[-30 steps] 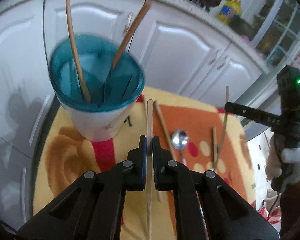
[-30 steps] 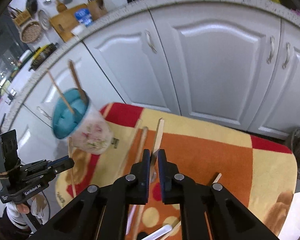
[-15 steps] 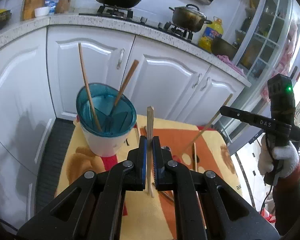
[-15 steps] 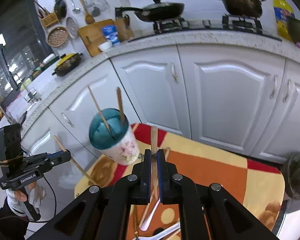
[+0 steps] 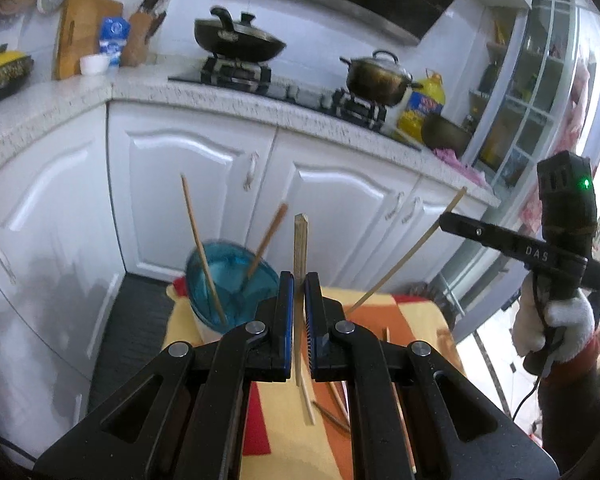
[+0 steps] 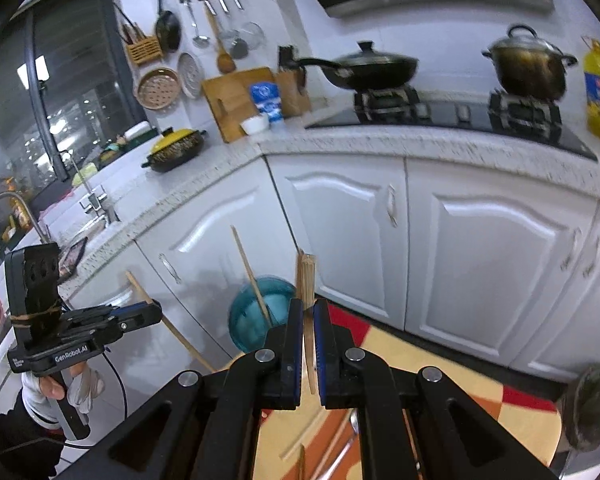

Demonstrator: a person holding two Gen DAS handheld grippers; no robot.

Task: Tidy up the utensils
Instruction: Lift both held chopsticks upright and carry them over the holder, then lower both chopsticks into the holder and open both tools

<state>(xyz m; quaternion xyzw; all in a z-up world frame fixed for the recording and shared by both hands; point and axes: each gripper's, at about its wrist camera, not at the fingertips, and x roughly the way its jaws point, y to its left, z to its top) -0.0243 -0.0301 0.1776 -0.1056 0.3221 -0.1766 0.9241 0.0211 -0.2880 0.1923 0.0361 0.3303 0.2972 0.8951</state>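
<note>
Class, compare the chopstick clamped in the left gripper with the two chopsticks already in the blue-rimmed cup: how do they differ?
The held chopstick hangs in the air, clamped by the left gripper; the cup's chopsticks rest inside the cup. The held one stands nearly upright; the cup's pair leans apart. All look wooden.

Your cup [image 5: 224, 292] on the mat's [image 5: 416, 316] far left corner, two chopsticks [image 5: 202, 252] standing in it, more utensils [image 5: 332, 408] lying right of it, cabinets [image 5: 204, 196] behind, wok [image 5: 238, 42] and pot [image 5: 376, 76] on the counter above
</note>
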